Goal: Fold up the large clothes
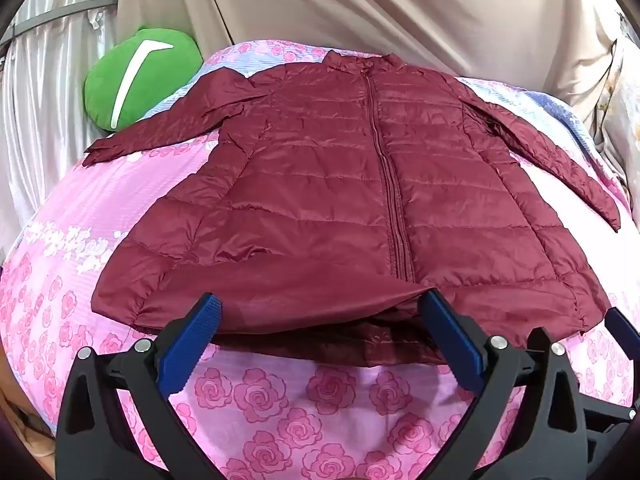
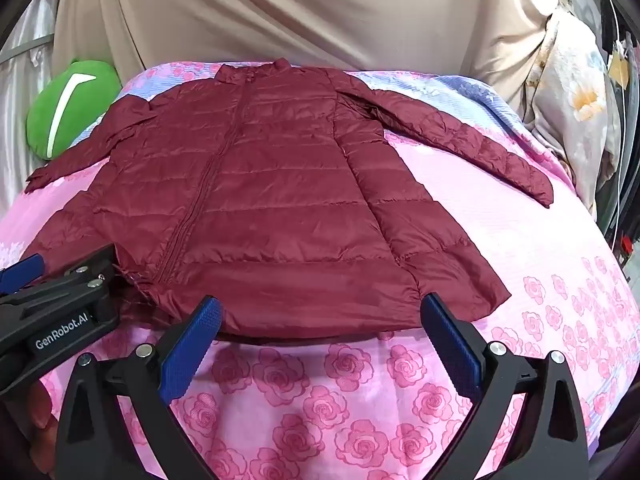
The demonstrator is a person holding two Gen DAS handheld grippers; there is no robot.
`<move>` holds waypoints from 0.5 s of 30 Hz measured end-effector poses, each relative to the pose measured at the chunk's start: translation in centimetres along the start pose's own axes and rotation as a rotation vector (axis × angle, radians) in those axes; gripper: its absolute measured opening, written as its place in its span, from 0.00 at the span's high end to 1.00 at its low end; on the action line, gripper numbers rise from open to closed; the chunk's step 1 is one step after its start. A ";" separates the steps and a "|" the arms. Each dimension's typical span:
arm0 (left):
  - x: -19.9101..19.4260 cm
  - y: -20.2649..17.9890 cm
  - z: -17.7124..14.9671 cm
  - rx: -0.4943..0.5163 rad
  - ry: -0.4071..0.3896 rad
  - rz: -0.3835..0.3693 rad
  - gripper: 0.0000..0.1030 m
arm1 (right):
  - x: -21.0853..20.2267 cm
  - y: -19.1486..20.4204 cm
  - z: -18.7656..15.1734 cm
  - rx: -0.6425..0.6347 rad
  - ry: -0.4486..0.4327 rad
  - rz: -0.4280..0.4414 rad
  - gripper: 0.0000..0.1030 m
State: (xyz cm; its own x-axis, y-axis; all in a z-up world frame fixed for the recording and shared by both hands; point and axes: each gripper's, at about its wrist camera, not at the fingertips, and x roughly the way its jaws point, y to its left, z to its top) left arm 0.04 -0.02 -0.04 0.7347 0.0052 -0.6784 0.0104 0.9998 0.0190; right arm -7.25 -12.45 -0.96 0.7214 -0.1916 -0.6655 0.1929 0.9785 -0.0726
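A maroon quilted jacket lies flat on the bed, zipped, front side up, collar at the far end and both sleeves spread out to the sides. It also shows in the right wrist view. My left gripper is open at the near hem, left of the zipper, with the hem edge between its blue fingers. My right gripper is open at the near hem, right of the zipper. The left gripper's body shows at the left edge of the right wrist view.
The bed has a pink rose-print sheet. A green plush cushion sits at the far left by the left sleeve. Beige fabric hangs behind the bed. A floral pillow lies at the far right.
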 end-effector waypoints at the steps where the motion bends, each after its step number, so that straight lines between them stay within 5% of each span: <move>1: 0.0 0.0 0.0 -0.002 0.000 -0.001 0.05 | 0.1 0.0 0.0 0.001 0.002 0.001 0.05; 15: 0.4 -0.4 0.2 0.016 0.005 0.004 0.05 | 0.6 0.3 0.4 -0.012 0.011 -0.011 0.05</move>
State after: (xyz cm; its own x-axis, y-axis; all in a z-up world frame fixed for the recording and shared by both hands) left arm 0.45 -0.47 -0.20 0.7312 0.0090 -0.6821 0.0187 0.9993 0.0332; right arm -6.51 -12.32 -1.03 0.7117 -0.2015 -0.6730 0.1929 0.9772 -0.0887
